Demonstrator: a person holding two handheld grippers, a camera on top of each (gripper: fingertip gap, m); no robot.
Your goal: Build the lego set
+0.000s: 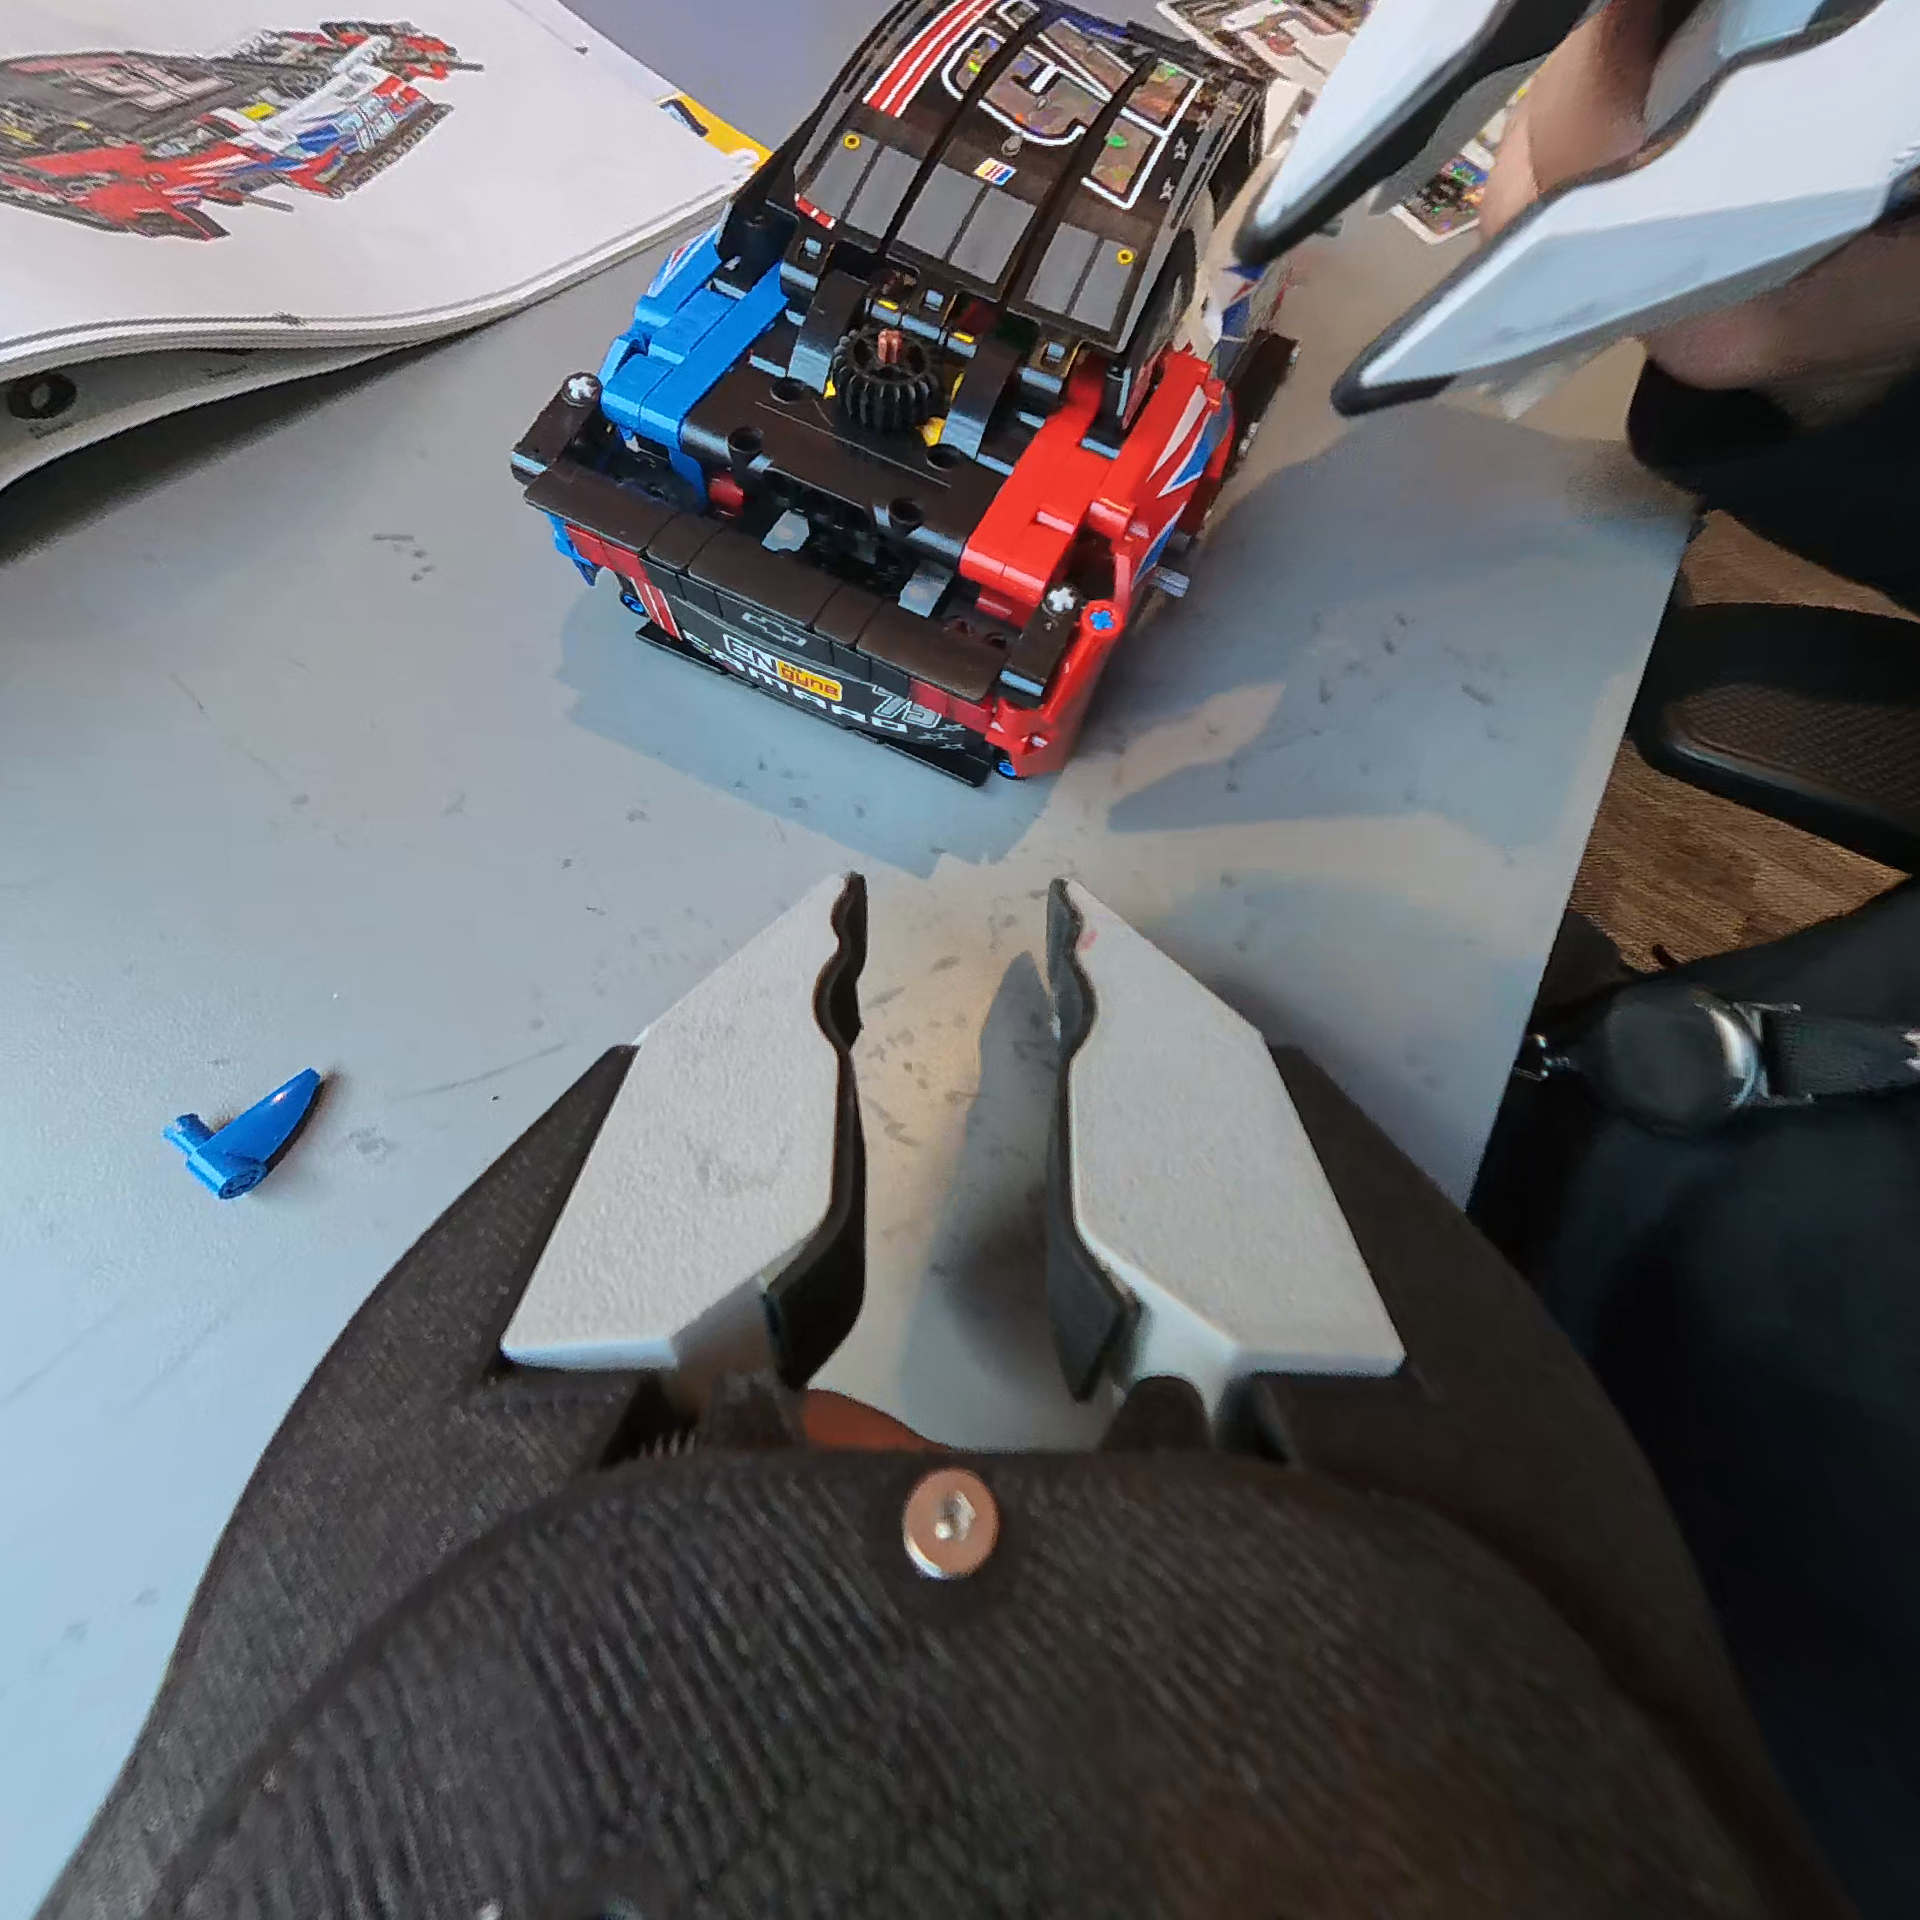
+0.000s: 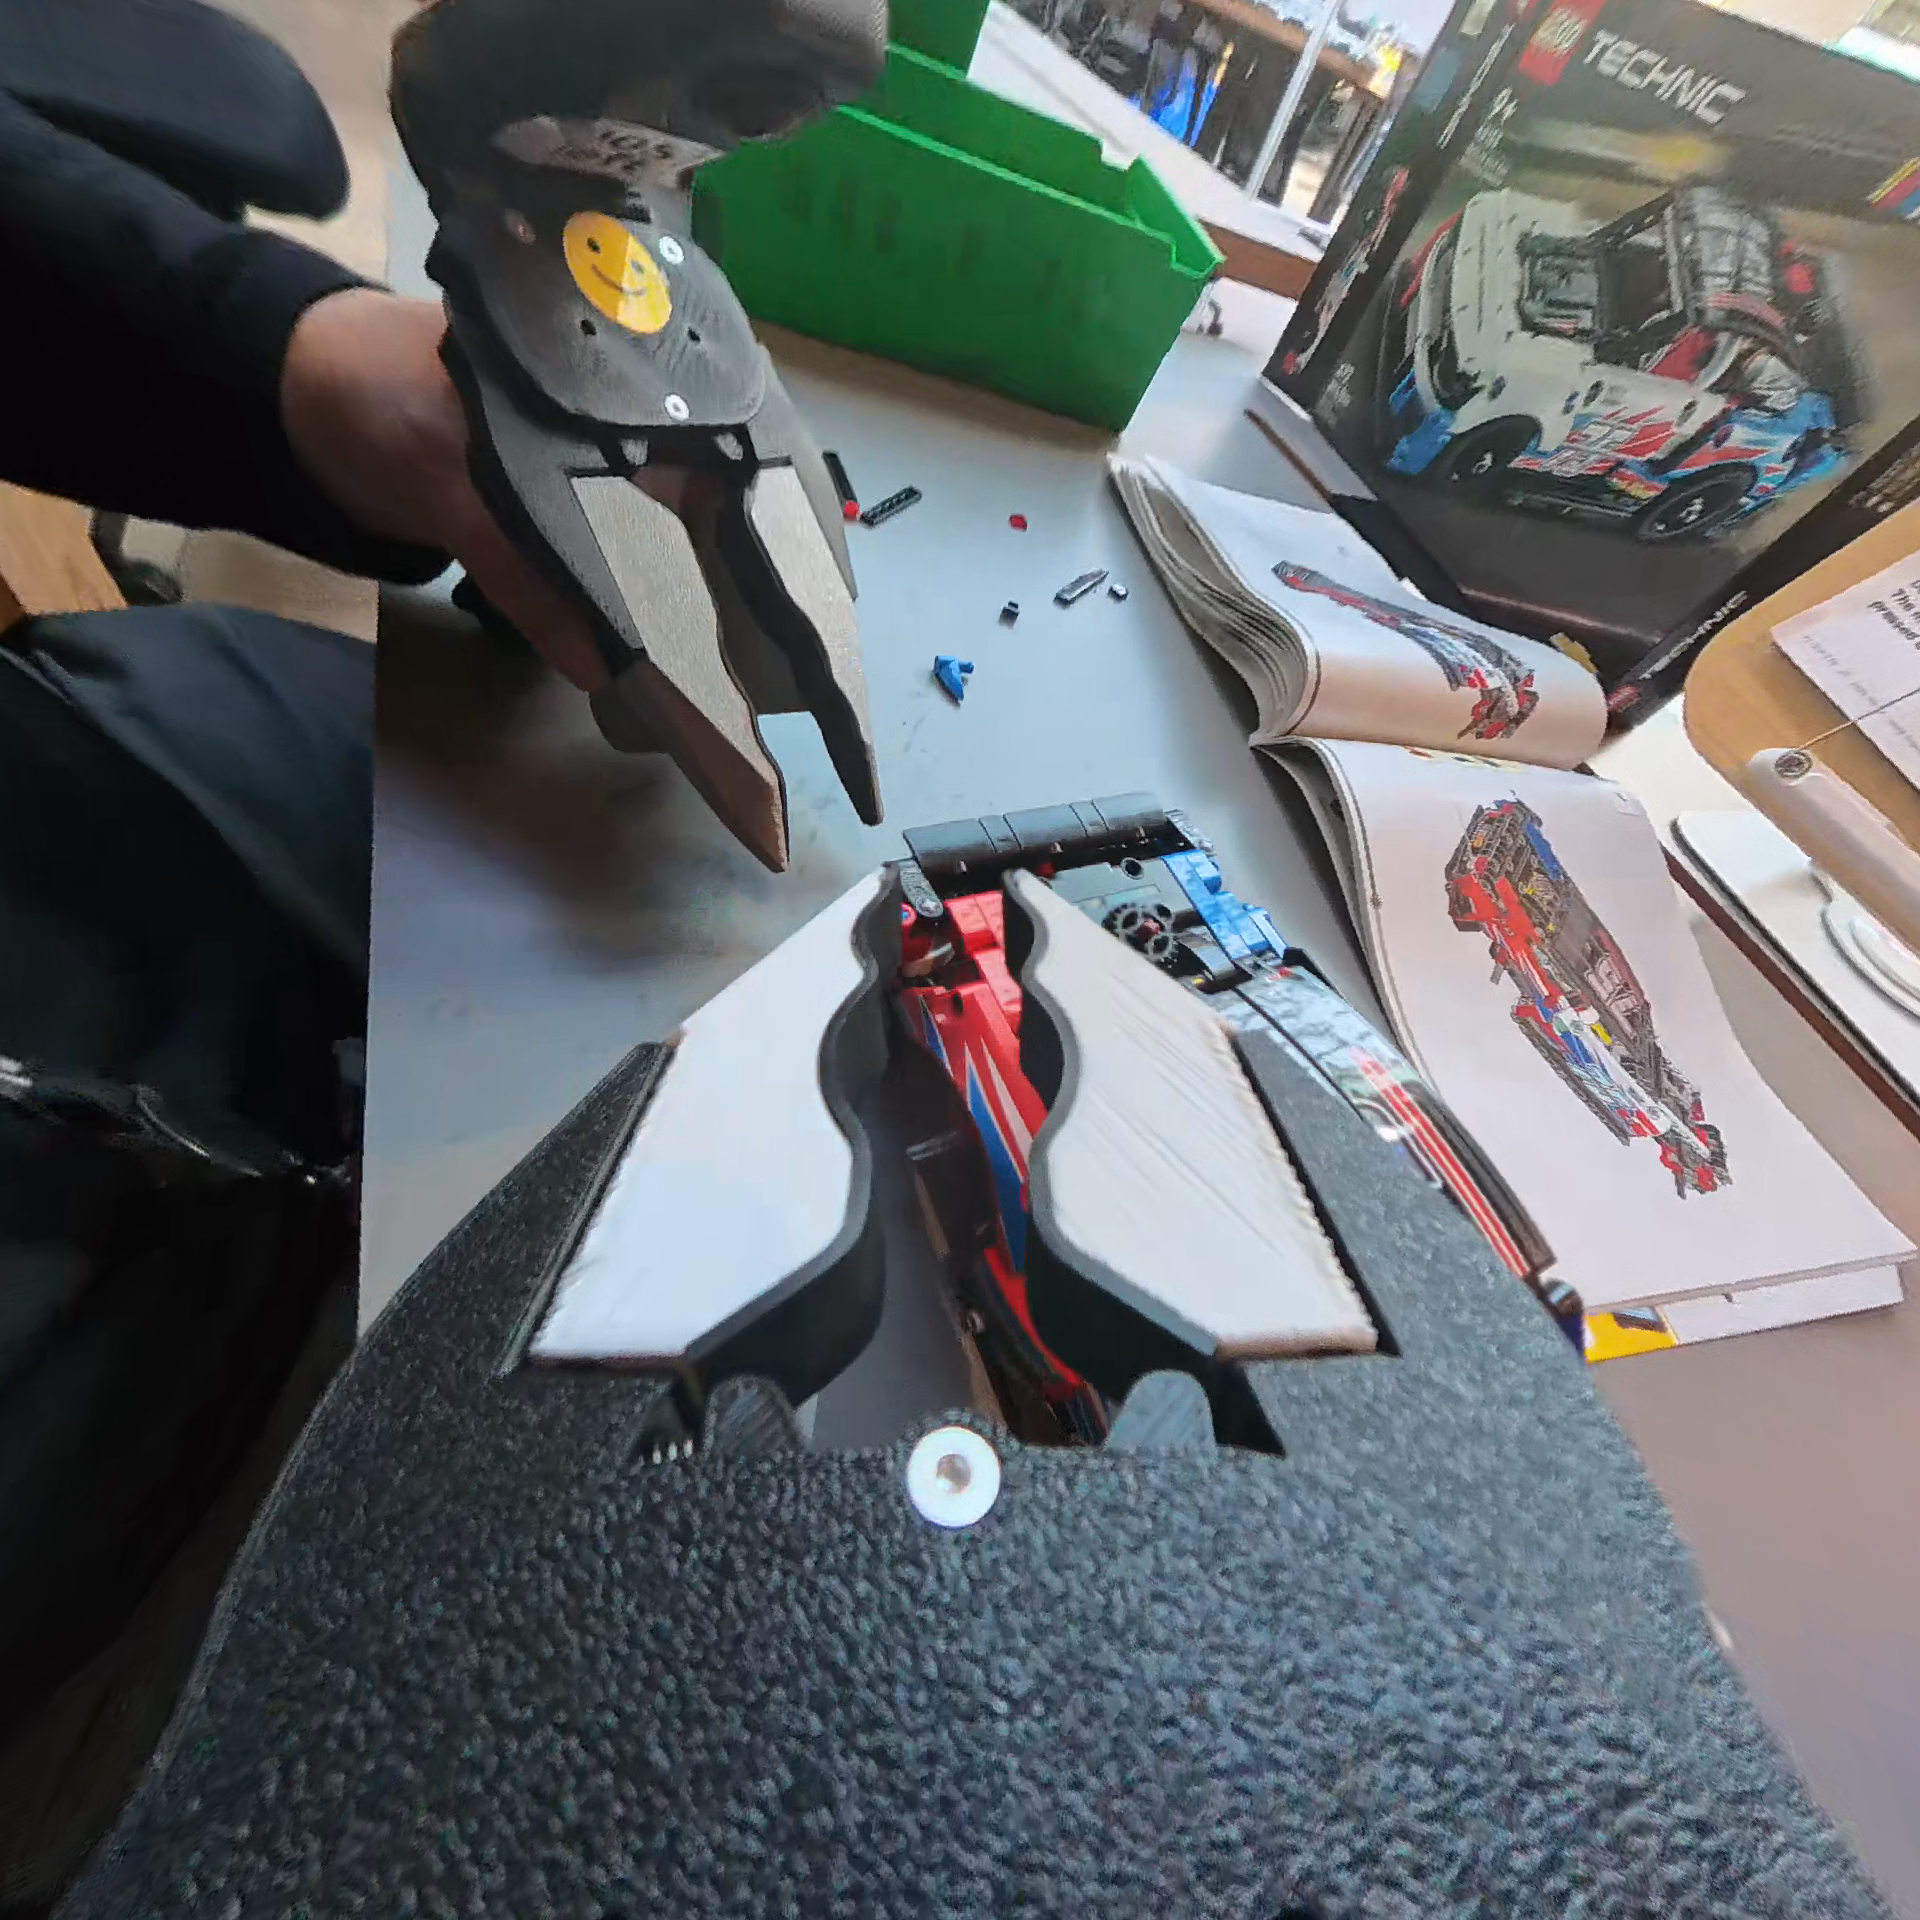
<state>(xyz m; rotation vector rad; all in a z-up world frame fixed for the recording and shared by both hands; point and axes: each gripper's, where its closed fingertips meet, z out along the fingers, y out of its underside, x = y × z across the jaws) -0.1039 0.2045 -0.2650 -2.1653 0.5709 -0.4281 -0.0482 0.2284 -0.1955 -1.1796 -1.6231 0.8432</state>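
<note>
The partly built lego car (image 1: pixel 894 416), black with a blue and a red rear corner, stands on the grey table (image 1: pixel 312 831) with its rear toward me. My left gripper (image 1: pixel 956 904) is open and empty, low over the table a short way behind the car. My right gripper (image 1: pixel 1299 322) comes in from the upper right beside the car's right flank. In the right wrist view the right gripper (image 2: pixel 951 894) is open, its fingers straddling the car's (image 2: pixel 977 1039) red side from above; contact is unclear. The left gripper (image 2: pixel 821 836) hangs just beyond the car's rear. A small blue piece (image 1: pixel 244 1138) lies loose at the left.
The open instruction book (image 1: pixel 312 208) lies left of the car (image 2: pixel 1558 987). A green bin (image 2: pixel 935 239) and the set's box (image 2: pixel 1610 312) stand at the far side. Several small loose pieces (image 2: pixel 1081 587) and the blue piece (image 2: pixel 951 675) lie between them. The table edge (image 1: pixel 1579 831) runs close on the right. Across from one pair of fingers to the other is roughly 10 centimetres. To reach the small blue piece (image 1: pixel 244 1138) in a straight line is about 11 centimetres for my left fingers, about 20 centimetres for my right. Look for it in the right wrist view (image 2: pixel 950 668) too.
</note>
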